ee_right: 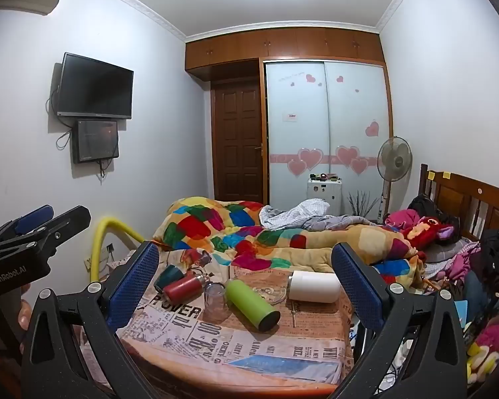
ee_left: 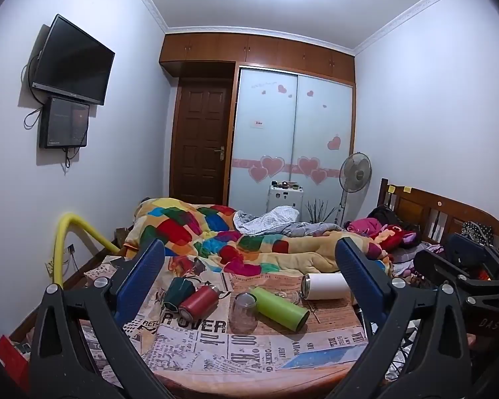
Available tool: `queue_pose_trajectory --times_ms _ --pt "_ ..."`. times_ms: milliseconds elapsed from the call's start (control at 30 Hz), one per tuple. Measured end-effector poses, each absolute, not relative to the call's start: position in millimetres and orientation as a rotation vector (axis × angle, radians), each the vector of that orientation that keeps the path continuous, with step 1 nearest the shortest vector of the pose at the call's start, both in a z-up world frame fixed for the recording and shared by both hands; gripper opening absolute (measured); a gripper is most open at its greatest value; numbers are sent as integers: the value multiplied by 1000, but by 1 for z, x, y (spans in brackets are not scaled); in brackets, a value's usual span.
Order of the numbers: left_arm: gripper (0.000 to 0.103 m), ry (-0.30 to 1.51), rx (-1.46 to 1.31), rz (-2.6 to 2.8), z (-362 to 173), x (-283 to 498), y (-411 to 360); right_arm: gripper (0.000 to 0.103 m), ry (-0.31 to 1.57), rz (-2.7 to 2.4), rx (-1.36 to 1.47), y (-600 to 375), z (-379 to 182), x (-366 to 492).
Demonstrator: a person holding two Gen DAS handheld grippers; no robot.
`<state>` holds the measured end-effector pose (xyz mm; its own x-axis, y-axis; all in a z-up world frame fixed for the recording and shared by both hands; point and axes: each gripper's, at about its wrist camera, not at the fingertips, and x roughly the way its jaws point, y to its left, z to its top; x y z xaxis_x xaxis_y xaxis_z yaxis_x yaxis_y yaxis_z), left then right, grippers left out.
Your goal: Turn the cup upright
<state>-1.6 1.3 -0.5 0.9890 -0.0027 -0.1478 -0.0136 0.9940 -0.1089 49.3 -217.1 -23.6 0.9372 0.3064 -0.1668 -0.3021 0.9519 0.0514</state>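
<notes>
While both tools (ee_left: pixel 249 266) (ee_right: pixel 246 266) hang open above the table (ee_left: pixel 249 349), cups lie tipped mid-frame: green (ee_left: pixel 279 307), red (ee_left: pixel 198 302), white (ee_left: pixel 326 286).

- "GenRobot.AI" is showing in white on the black body of the left gripper (ee_right: pixel 26 232), off to the left of the right gripper.
- "OVER" is reading in heavy black letters on the newspaper-print tablecloth (ee_left: pixel 196 327), lying ahead between the left gripper's fingers.
- "DAS" is showing faintly on the right gripper (ee_left: pixel 465 266).
</notes>
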Motion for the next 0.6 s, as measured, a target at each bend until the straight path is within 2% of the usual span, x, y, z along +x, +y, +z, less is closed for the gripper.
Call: queue_pose_trajectory --times_ms 600 --pt "103 149 -92 9 3 -4 -3 103 178 312 27 -217 -24 49"
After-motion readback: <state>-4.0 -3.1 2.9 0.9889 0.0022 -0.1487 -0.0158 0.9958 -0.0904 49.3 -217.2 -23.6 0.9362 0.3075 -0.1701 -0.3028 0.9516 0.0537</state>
